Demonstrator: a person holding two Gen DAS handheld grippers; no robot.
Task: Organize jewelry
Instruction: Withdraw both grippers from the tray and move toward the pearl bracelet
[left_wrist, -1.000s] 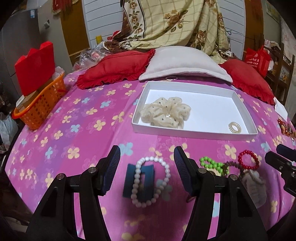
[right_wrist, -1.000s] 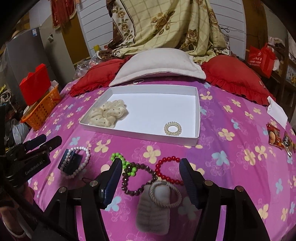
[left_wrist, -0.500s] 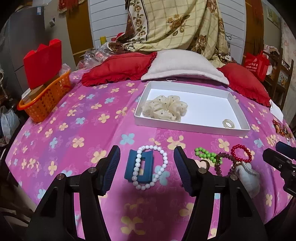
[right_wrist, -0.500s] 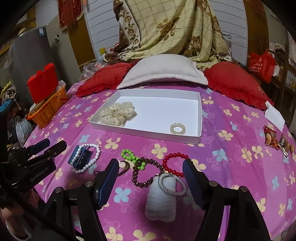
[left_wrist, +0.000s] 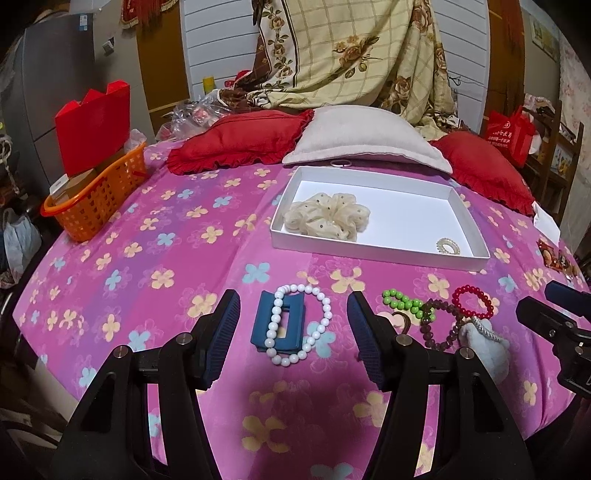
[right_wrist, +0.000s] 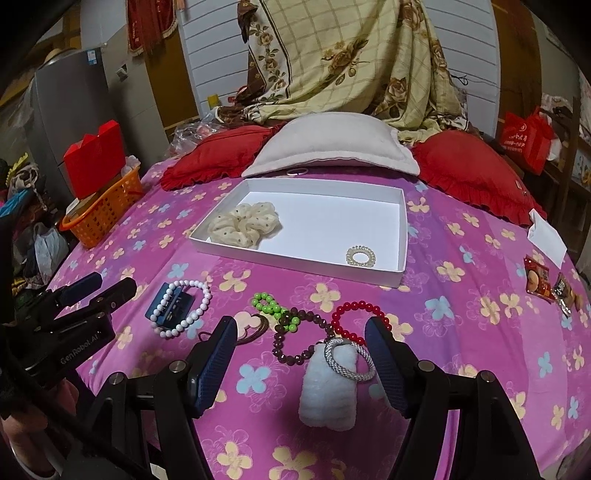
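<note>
My left gripper (left_wrist: 293, 300) hangs open above a white bead bracelet (left_wrist: 273, 321) that lies on a blue hair claw (left_wrist: 286, 343). Nothing is between its pads. My right gripper (right_wrist: 301, 325) is open too, over a cluster on the pink bedspread: a green bead bracelet (right_wrist: 271, 306), a dark bead bracelet (right_wrist: 291, 357), a red bead bracelet (right_wrist: 356, 304) and a silver bangle (right_wrist: 351, 376) resting on a white fluffy piece (right_wrist: 327, 402). Further back, a white tray (right_wrist: 295, 264) holds a cream scrunchie (right_wrist: 243, 221) and a small pearly coil ring (right_wrist: 360, 255).
An orange basket (left_wrist: 96, 199) with a red box stands at the bed's left edge. Red and grey pillows (left_wrist: 362, 140) lie behind the tray. Snack packets (right_wrist: 539, 280) and a white paper (right_wrist: 546, 236) sit at the right. A brown hair tie (right_wrist: 255, 326) lies by the green beads.
Both grippers have drawn back from the bed and a little upward, so the jewelry looks smaller and farther. The right gripper's jaws have spread slightly wider. Nothing on the bed has moved.
</note>
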